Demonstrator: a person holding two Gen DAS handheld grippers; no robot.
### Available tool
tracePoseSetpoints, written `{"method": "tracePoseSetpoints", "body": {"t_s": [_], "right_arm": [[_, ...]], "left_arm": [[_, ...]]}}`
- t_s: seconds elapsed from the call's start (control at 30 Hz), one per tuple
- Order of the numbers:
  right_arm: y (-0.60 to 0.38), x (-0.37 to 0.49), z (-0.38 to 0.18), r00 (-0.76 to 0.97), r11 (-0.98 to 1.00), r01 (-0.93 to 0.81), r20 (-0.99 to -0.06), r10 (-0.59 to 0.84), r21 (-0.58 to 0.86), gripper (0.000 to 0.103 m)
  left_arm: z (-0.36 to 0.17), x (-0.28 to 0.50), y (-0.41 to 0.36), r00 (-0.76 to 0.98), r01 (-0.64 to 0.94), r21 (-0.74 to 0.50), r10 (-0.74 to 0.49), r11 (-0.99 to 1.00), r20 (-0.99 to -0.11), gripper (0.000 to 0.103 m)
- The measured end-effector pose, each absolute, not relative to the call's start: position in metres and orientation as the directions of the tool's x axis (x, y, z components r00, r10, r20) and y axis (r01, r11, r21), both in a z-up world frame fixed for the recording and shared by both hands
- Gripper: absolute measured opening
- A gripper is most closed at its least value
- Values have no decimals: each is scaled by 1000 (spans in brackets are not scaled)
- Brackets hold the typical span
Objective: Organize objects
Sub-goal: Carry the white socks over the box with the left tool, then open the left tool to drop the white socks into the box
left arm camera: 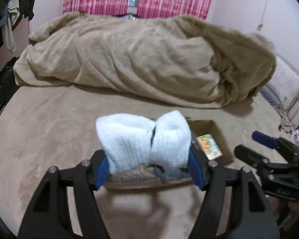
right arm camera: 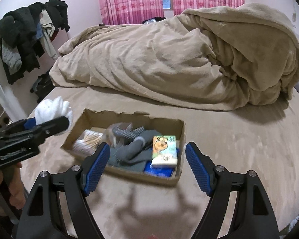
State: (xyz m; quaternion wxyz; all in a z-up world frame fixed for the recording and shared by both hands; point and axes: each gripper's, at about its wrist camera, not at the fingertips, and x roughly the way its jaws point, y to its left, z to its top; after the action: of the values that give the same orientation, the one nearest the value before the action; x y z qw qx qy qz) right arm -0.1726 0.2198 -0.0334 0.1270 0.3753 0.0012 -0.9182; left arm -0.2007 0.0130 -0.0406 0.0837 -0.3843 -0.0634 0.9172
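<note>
Bed (left arm camera: pixel 49 129); left gripper (left arm camera: pixel 148 165) holds upright sock bundle (left arm camera: pixel 143 139)

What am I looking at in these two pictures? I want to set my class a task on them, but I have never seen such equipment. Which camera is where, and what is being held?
No robot is here: a person holds a pair of hand tongs in each hand, each with a wide-angle camera looking forward along its two blue-padded fingers. One picture comes from the left tongs, the other from the right tongs. Both look down onto a bed with a rumpled beige blanket and pink curtains behind. On the bed stands an open cardboard box holding grey cloth items, a pack of cotton swabs and a small picture-printed box. The left tongs grip a bundle of white socks, held above the box's left side. The right tongs are open and hold nothing.
</note>
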Motion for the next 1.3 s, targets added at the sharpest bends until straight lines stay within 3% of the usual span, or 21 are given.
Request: {"method": "tracePoseSetpoints", "body": {"t_s": [0.23, 0.47, 0.53, 0.6, 1.3], "right_arm": [[224, -204, -65, -656, -970, 218, -720, -225, 105, 81], [230, -216, -87, -630, -972, 197, -744, -223, 126, 81], [230, -216, -88, -629, -974, 194, -746, -218, 120, 81], [232, -214, -87, -631, -975, 187, -746, -214, 122, 81], [220, -120, -23, -674, -976, 201, -711, -202, 87, 81]], "left_arm": [[-89, -246, 14, -626, -76, -148, 163, -986, -763, 70], [-112, -264, 20, -594, -65, -155, 163, -986, -788, 83], [-109, -263, 24, -609, -63, -121, 134, -991, -782, 85], [-103, -259, 27, -624, -50, -88, 100, -995, -775, 99], [0, -109, 17, -692, -102, -144, 175, -984, -700, 102]]}}
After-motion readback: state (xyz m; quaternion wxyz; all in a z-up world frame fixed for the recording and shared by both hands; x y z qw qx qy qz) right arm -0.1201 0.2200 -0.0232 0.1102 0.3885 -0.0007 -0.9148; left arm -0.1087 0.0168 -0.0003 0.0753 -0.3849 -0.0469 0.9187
